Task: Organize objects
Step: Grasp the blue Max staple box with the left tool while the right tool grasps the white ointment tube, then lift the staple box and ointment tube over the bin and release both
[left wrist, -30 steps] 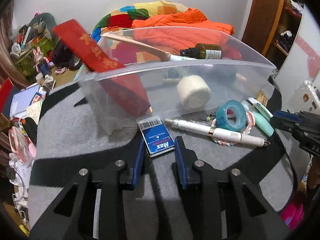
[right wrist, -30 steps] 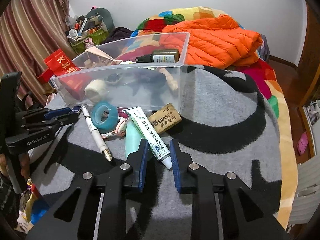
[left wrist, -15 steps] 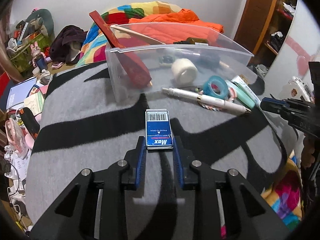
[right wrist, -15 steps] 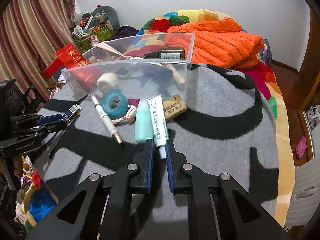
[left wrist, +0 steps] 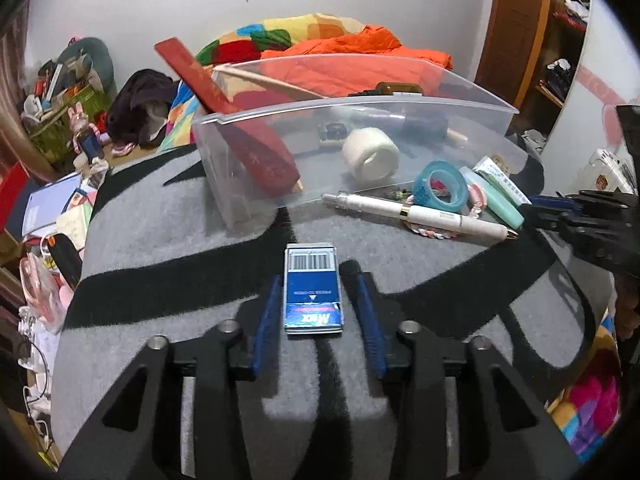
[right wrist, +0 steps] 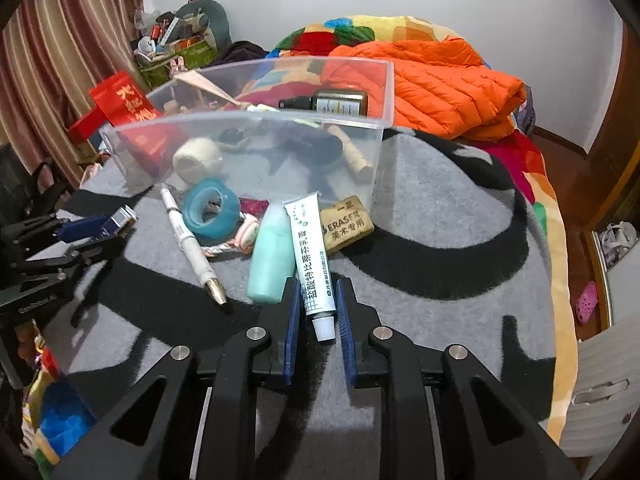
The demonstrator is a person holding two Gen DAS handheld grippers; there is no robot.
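Left gripper (left wrist: pixel 316 300): jaws opening, small blue box (left wrist: pixel 313 288) between them, a gap visible on both sides, so not clamped. Right gripper (right wrist: pixel 318 304): jaws opening around the white tube (right wrist: pixel 310 256); contact cannot be told. Clear bin (left wrist: pixel 360 104) lies at 12 o'clock of both. Both jaws should be centred and closed fully before lifting. Box reads "Max"; brown block (right wrist: pixel 347 222) at 1 o'clock reads "ERASER".

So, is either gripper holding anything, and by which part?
Nothing is held. Both are opening: staple box loose inside left gripper, tube loose inside right gripper.
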